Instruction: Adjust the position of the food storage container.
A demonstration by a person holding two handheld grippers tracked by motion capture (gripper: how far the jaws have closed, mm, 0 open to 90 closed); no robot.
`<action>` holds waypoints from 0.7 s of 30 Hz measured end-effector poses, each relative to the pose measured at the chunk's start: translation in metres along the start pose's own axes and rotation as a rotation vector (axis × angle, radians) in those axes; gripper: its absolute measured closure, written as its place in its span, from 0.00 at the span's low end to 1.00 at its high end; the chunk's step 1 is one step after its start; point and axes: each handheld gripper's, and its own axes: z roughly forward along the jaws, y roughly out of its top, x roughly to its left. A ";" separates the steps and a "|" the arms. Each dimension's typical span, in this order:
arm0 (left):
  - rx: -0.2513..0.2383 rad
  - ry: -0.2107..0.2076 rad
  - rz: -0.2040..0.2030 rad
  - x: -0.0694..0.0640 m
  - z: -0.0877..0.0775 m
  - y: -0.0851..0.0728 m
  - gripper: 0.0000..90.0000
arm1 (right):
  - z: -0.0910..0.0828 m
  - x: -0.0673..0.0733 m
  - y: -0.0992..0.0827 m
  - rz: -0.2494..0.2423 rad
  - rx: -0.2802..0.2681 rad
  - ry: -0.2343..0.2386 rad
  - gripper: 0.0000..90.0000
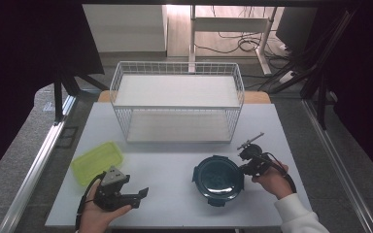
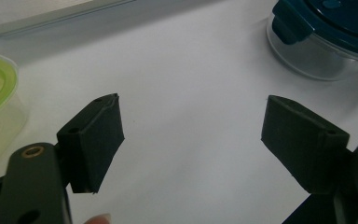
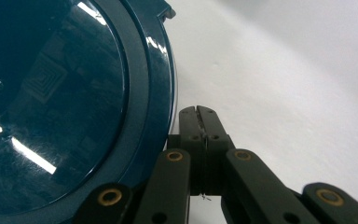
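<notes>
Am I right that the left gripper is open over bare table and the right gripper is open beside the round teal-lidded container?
Not quite: the right gripper is shut, jaws pressed together beside the round teal-lidded container, as the right gripper view shows. The left gripper is open.

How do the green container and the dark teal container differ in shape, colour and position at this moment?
The green container is rectangular and translucent lime; the teal container is round, with a dark glossy lid on a clear base. The green one lies near the open left gripper; the teal one sits beside the shut right gripper. Both rest on the white table, lids on.
</notes>
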 end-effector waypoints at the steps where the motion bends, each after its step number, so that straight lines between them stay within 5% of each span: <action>1: 0.001 0.000 0.001 0.000 0.000 0.000 0.22 | 0.001 0.003 0.001 -0.005 0.000 0.002 0.99; 21: 0.003 0.007 -0.004 0.002 -0.001 -0.001 0.22 | 0.015 0.058 0.034 -0.112 -0.004 0.046 0.99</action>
